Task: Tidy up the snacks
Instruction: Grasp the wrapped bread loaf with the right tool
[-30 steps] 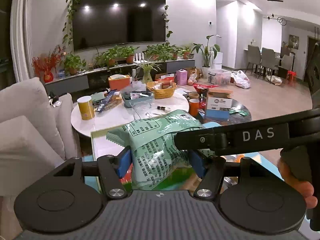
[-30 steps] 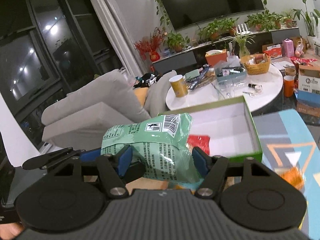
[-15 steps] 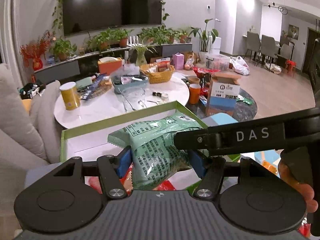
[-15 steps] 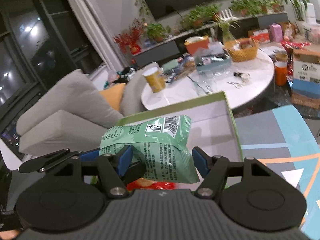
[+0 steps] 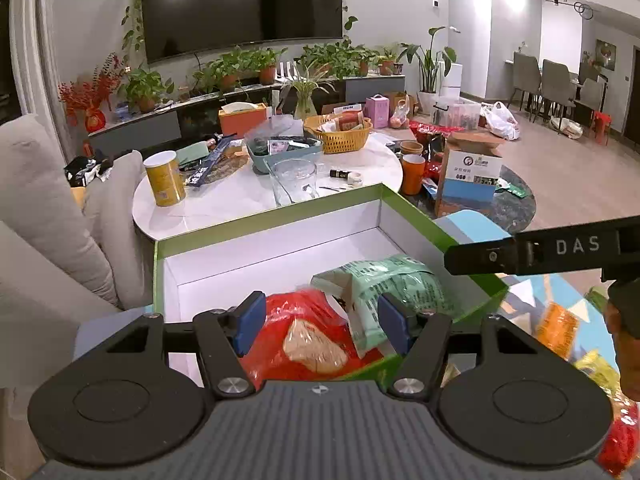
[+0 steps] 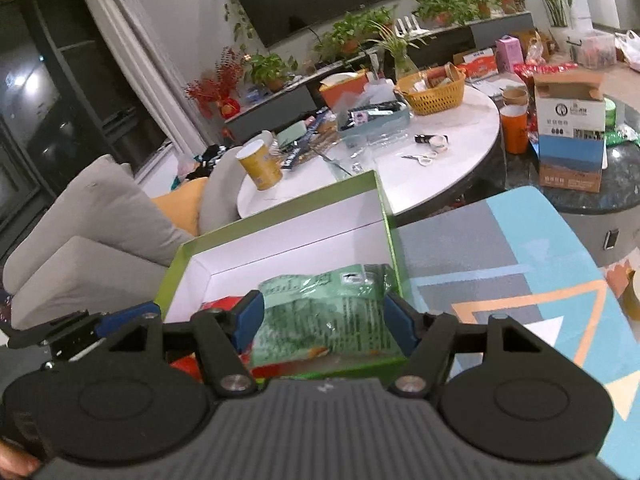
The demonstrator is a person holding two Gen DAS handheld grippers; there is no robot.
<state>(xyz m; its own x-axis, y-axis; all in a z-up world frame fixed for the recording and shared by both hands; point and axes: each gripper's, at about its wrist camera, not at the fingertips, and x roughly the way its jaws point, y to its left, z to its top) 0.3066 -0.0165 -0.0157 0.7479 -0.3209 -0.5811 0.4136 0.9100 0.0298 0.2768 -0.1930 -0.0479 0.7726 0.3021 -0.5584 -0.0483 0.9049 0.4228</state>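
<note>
Grippers come first in both views. The right gripper [image 6: 323,320] has its two blue pads pressed on the sides of a green snack bag [image 6: 324,304], so it is closed on it. The left gripper [image 5: 322,320] stands half closed. Its right pad lies against the same bag and its left pad is at a red snack bag [image 5: 304,320], but it cannot be told whether it really pinches anything.

The green bag is low inside the green box [image 5: 280,240], at the near right corner, partly on the red bag that lies on the white bottom. Probably two grippers are used because the bag is soft and puffy, and it is held low so that it can be laid down and not dropped. The far half of the box is free.

Only the left view shows the red bag well, and also loose snack packets [image 5: 556,324] on the right that probably wait for their turn. Only the right view shows the green bag across its whole width and the patterned mat [image 6: 500,260] under the box.

Farther away stands a white round table [image 5: 248,200] with a yellow can [image 5: 164,178] and a wicker basket [image 5: 344,136], and behind them the television [image 5: 240,4].
</note>
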